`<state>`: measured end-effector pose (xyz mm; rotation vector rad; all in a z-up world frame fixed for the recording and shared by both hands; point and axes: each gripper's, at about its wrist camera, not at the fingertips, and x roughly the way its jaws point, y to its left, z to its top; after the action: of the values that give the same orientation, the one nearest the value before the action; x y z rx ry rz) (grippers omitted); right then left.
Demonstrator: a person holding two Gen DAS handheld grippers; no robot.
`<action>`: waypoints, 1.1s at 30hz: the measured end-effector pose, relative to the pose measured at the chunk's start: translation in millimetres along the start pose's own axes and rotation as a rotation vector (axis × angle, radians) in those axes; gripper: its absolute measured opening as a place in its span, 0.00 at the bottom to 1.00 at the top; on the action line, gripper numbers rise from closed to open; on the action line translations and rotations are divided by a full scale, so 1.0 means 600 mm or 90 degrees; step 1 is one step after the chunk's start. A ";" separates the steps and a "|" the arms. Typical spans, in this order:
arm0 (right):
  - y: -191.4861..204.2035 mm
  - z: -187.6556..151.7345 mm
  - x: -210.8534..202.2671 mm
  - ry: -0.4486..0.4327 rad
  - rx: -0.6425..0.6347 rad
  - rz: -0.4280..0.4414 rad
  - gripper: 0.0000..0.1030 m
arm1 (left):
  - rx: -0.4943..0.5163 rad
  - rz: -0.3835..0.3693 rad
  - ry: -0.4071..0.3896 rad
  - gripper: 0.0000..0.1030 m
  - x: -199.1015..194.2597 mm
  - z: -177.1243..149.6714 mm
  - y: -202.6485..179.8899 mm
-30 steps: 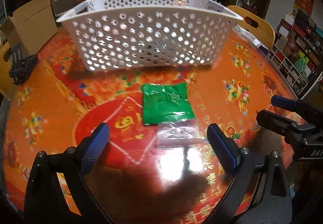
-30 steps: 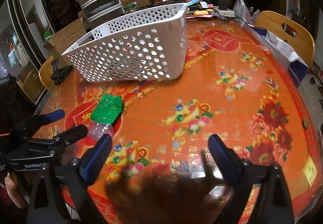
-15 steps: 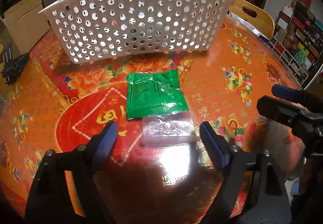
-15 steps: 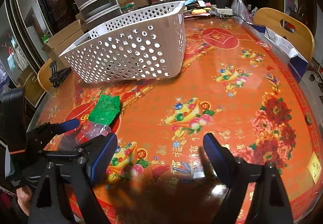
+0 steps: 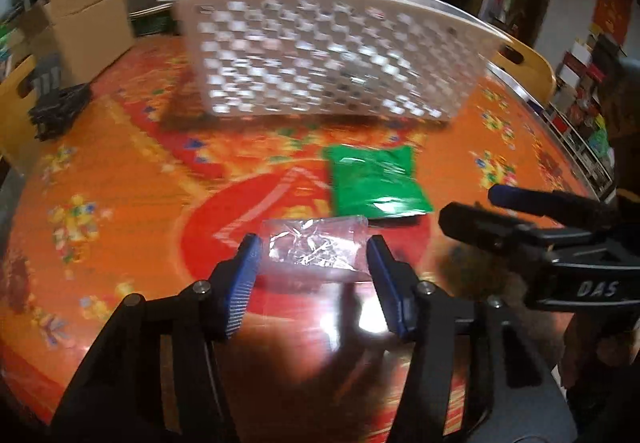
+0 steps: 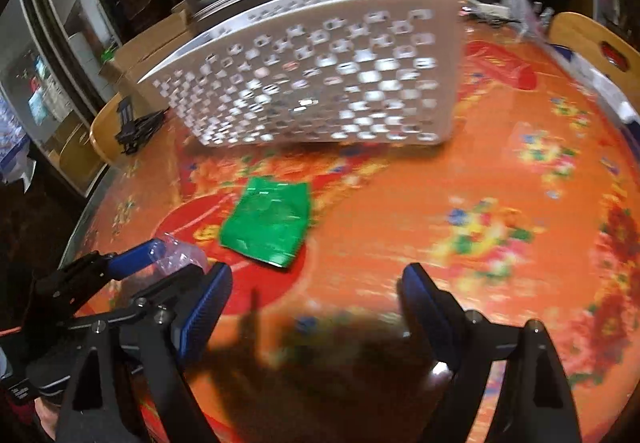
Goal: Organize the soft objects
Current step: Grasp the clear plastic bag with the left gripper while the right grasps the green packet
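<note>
Behind everything on the bench [image 5: 120, 203] sits a white basket [image 5: 320, 59], blurry, with a green packet [image 5: 376, 183] lying just in front. Left gripper [image 5: 312, 263] has its jaws narrowed around a crinkly clear bag [image 5: 316, 247]; can't tell if they touch. Right gripper [image 6: 316, 295] jaws are wide, holding nothing.

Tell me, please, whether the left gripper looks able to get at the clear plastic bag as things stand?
Probably yes: the left gripper is open with the clear plastic bag between its fingertips, and nothing lies in between.
</note>
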<state>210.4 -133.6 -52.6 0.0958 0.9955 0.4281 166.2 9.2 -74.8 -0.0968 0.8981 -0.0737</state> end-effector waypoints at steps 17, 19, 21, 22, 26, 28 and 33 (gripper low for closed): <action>0.114 0.033 0.093 0.019 -0.116 -0.120 0.67 | -0.093 0.004 -0.011 0.51 -0.011 -0.008 0.127; 0.116 0.031 0.096 0.015 -0.122 -0.123 0.65 | -0.094 0.003 -0.012 0.51 -0.010 -0.011 0.125; 0.116 0.028 0.095 0.012 -0.128 -0.124 0.63 | -0.099 -0.001 -0.013 0.51 -0.010 -0.013 0.127; 0.118 0.026 0.095 0.011 -0.132 -0.124 0.62 | -0.101 -0.002 -0.013 0.51 -0.010 -0.014 0.127; 0.115 0.021 0.089 0.006 -0.138 -0.115 0.52 | -0.100 -0.003 -0.010 0.51 -0.006 -0.016 0.125; 0.111 0.018 0.083 0.006 -0.141 -0.108 0.48 | -0.100 -0.004 -0.009 0.51 -0.005 -0.017 0.123; 0.095 0.011 0.068 0.000 -0.135 -0.078 0.34 | -0.097 -0.004 -0.011 0.51 -0.006 -0.015 0.115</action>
<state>217.7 -65.1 -65.7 -0.1564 0.9450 0.4184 158.4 77.4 -85.6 -0.2422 0.8857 -0.0106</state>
